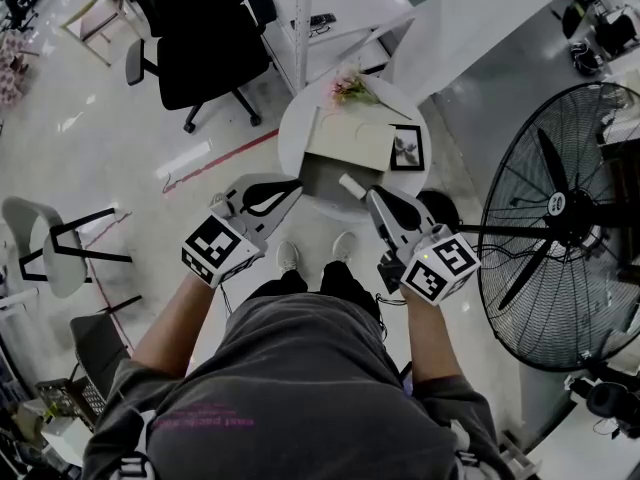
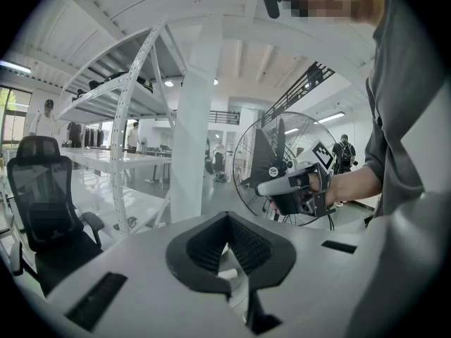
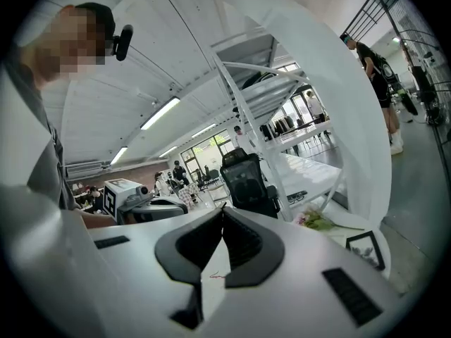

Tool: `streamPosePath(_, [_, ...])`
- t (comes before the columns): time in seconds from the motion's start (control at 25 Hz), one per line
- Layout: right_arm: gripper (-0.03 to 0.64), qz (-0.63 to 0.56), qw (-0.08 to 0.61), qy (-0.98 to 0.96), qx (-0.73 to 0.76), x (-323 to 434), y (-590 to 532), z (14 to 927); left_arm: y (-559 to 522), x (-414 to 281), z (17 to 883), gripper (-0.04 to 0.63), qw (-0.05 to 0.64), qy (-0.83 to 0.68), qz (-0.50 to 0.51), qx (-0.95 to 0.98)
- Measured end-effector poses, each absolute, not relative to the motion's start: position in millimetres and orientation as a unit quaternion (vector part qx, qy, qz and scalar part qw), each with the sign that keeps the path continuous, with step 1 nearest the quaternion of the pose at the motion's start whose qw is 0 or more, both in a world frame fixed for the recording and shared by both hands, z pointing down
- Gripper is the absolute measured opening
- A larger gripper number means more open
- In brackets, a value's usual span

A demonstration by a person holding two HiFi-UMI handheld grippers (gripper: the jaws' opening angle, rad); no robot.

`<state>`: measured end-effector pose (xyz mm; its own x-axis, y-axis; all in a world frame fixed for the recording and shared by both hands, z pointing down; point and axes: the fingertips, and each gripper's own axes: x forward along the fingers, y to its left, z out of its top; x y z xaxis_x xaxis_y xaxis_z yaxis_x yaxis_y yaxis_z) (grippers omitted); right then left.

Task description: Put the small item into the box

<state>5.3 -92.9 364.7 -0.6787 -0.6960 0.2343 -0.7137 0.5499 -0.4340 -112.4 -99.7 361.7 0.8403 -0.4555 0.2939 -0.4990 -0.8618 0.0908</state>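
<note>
While left gripper and right gripper are being held above near edge of table, both with jaws together and nothing gripped, box is being seen open mid-table. Small item is not being made out anywhere; progress unsettled.

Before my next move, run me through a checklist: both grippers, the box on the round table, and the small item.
1. Box on the table, ahead of both grippers: ok.
2. Left gripper fingers shut: ok.
3. Right gripper fingers shut: ok.
4. Small item in a grip or on the table: cannot tell.
5. Flowers and frame lie beside the box, not in it: ok.
</note>
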Motion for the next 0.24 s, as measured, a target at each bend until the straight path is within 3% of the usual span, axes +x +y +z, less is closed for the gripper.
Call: streamPosePath(0.24, [0.021,0.259,0.012,-0.88,0.398,10.9,-93.3,370.1,-100.9,-106.0,366.2,0.015,0.089,-0.251,0.132,0.955])
